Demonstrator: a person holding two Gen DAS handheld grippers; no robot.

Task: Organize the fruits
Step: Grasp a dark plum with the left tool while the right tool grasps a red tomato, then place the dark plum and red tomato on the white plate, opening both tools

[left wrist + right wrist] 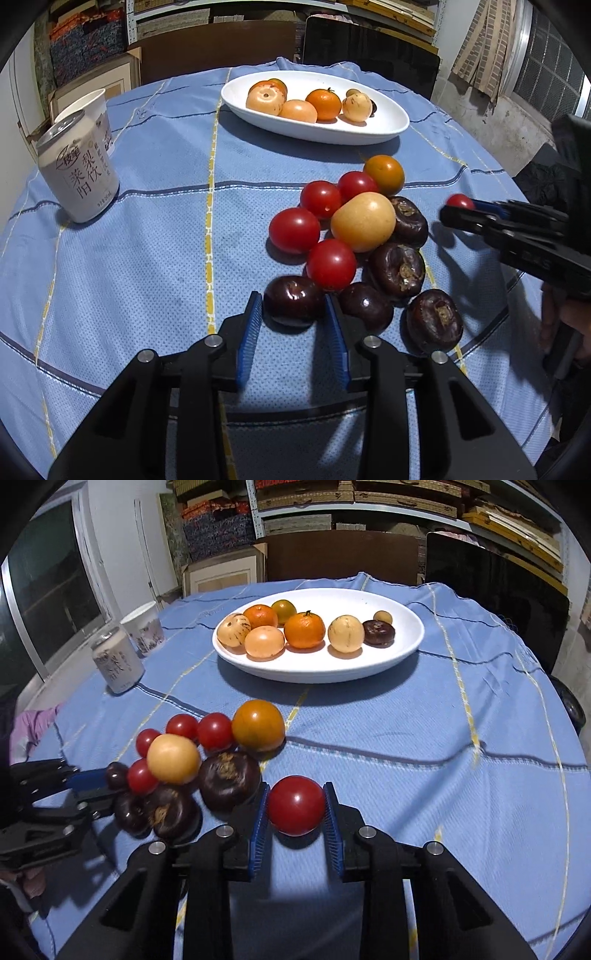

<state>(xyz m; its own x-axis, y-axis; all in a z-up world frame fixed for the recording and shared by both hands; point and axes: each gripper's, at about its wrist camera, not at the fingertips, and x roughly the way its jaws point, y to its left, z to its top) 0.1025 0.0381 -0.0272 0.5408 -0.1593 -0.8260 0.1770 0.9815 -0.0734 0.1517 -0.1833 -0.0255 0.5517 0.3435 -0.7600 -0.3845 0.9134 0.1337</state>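
A pile of loose fruit lies on the blue cloth: red cherry tomatoes [294, 229], a yellow fruit [364, 221], an orange tomato [384, 173] and several dark water chestnuts [400, 269]. My left gripper [293, 301] has its blue pads against both sides of one dark chestnut [293, 304] at the pile's near edge, resting on the cloth. My right gripper [295, 803] is shut on a red cherry tomato [295, 805] beside the pile; the left wrist view shows that gripper [448, 214] at the right. The white oval plate [258, 668] behind holds oranges and pale fruits.
A pale drink can [79, 173] and a white cup [92, 103] stand at the table's left. A dark chair back [498, 590] rises behind the table's far right edge. Shelves and boxes fill the background. A hand [569, 321] holds the right gripper.
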